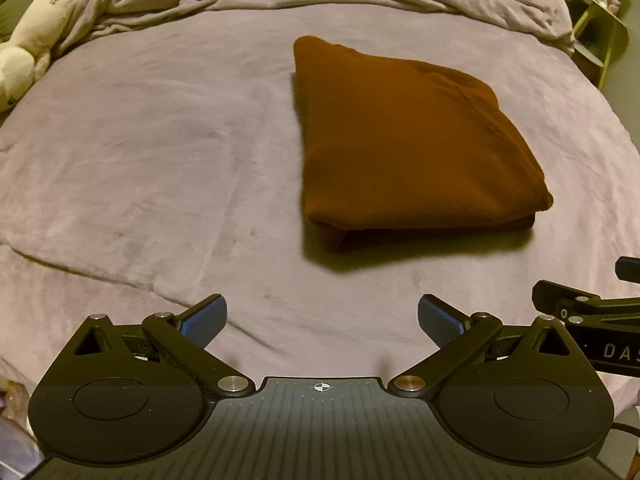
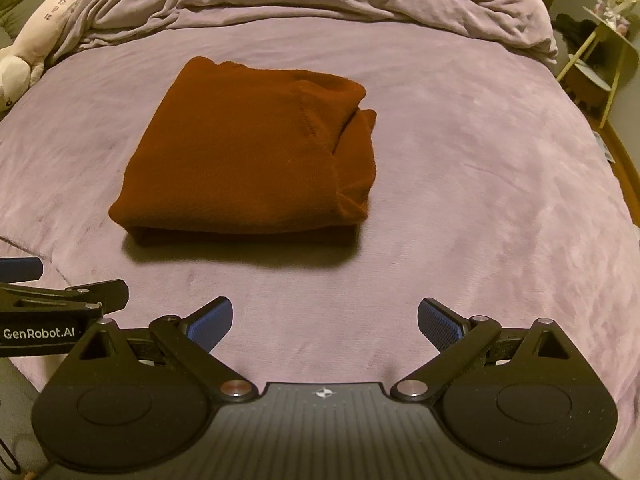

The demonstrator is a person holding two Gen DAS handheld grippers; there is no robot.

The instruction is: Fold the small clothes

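Both grippers, left [image 1: 322, 322] and right [image 2: 325, 322], hover with fingers spread wide, gripping nothing. Rust-brown sweater [image 2: 248, 160] sits folded into a chunky square mid-bed [image 2: 460, 208], layered edges showing.

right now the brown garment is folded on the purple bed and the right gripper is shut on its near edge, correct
Not quite. The brown garment is folded on the purple bed, but the right gripper is not shut on it: the right wrist view shows its jaws wide apart, short of the near edge and holding nothing. The left gripper is open too.
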